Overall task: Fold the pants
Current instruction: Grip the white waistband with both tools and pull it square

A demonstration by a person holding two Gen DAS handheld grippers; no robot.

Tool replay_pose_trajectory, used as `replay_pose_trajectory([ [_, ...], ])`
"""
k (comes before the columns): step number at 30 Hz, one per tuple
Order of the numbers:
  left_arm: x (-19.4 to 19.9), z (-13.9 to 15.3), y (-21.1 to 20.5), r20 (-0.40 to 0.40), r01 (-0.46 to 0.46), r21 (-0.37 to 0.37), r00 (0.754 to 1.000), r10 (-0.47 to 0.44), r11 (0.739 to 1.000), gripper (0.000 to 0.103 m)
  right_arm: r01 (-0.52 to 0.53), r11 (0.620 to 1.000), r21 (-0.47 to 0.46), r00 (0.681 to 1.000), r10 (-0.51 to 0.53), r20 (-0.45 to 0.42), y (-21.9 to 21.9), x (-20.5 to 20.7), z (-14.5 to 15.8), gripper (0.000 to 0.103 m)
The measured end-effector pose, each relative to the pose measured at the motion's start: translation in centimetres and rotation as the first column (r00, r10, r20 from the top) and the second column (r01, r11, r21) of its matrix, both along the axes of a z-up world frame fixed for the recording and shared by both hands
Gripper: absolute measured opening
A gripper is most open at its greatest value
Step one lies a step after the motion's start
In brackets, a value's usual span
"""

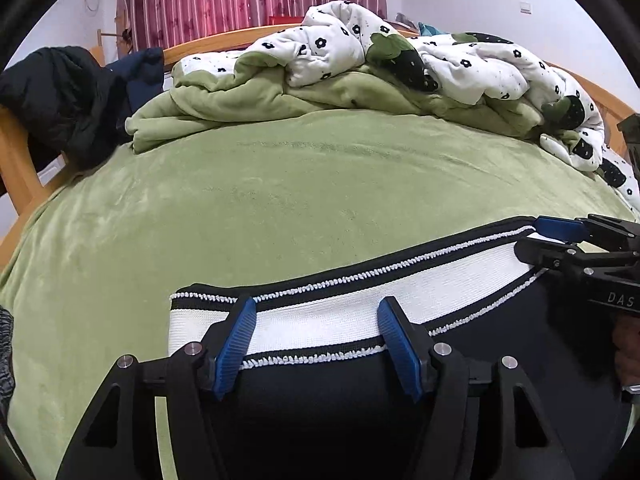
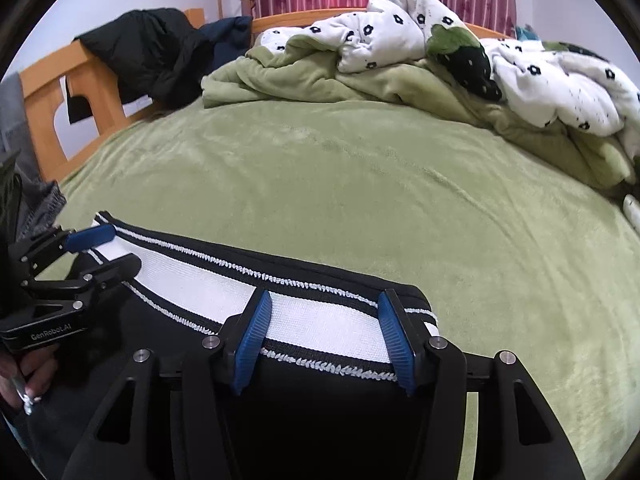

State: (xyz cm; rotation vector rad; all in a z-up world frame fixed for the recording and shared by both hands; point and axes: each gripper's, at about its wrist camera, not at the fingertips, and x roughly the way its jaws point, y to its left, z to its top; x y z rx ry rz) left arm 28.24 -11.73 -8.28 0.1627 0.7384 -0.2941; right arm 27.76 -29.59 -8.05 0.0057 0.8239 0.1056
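Bedding first: green fleece blanket (image 1: 280, 192) covers the bed, with a rumpled floral quilt (image 1: 400, 52) at the far side. Black pants (image 1: 320, 400) lie at the near edge, striped waistband (image 1: 340, 312) facing away. My left gripper (image 1: 316, 320) and right gripper (image 2: 324, 320) both stand with jaws apart, straddling that waistband near its ends.

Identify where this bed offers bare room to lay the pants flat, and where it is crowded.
Free: the wide green fleece bedspread between the black pants' white striped waistband and the rumpled flowered white quilt. Crowded: the far edge under that quilt and the left corner with the dark jackets on the wooden bed frame.
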Motion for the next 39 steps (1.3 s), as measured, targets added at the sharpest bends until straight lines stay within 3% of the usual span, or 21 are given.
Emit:
replay_pose_trajectory([
  [13,-0.4,0.1,0.4,0.032,-0.065,0.029,0.997,0.064,0.997,0.063,0.03,0.999,0.017,0.999,-0.031,0.032,-0.5,-0.6,0.0,0.055],
  [39,-0.4,0.0,2.1,0.015,-0.134,-0.018,0.991,0.134,0.991,0.063,0.041,0.999,0.007,0.999,-0.041,0.031,-0.7,-0.6,-0.1,0.055],
])
